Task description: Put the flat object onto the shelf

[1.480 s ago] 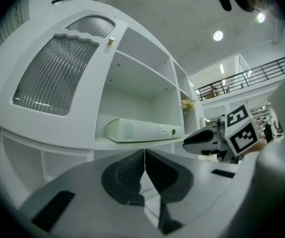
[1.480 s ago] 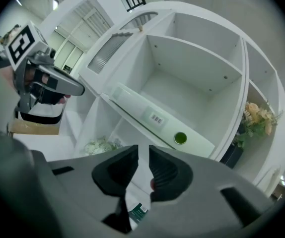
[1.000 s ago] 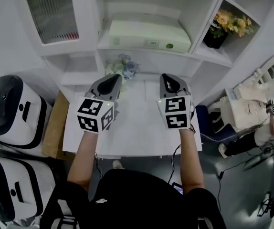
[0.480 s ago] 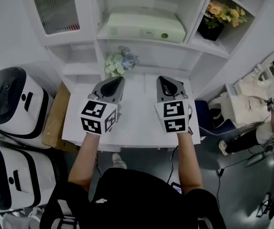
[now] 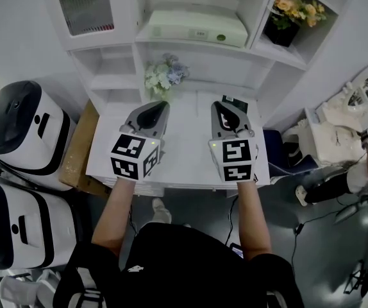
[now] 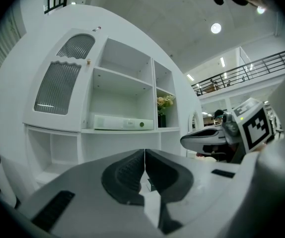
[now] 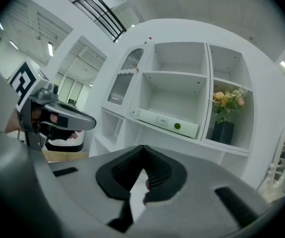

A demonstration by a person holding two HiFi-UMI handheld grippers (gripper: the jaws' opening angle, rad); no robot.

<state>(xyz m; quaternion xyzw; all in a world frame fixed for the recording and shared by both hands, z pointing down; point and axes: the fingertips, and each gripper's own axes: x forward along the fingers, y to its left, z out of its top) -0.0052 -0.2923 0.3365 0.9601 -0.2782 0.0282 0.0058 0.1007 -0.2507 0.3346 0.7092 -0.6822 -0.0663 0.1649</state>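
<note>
A flat pale green-white box (image 5: 193,25) lies on the middle shelf of the white unit; it also shows in the left gripper view (image 6: 120,123) and the right gripper view (image 7: 167,123). My left gripper (image 5: 160,106) hovers over the white desk (image 5: 184,156), shut, with nothing between its jaws (image 6: 145,152). My right gripper (image 5: 220,105) hangs beside it at the same height, also shut and empty (image 7: 142,151). Both point toward the shelf unit and stand well short of it.
A pale bouquet (image 5: 161,76) stands at the back of the desk. A dark pot of yellow flowers (image 5: 293,15) fills the right cubby. A small dark item (image 5: 236,101) lies past the right gripper. White machines (image 5: 17,133) and cardboard (image 5: 78,149) stand at the left.
Both grippers have drawn back a little from the shelf unit and the bouquet, staying shut and side by side. The head view has shifted, so the shelves sit higher in the picture.
</note>
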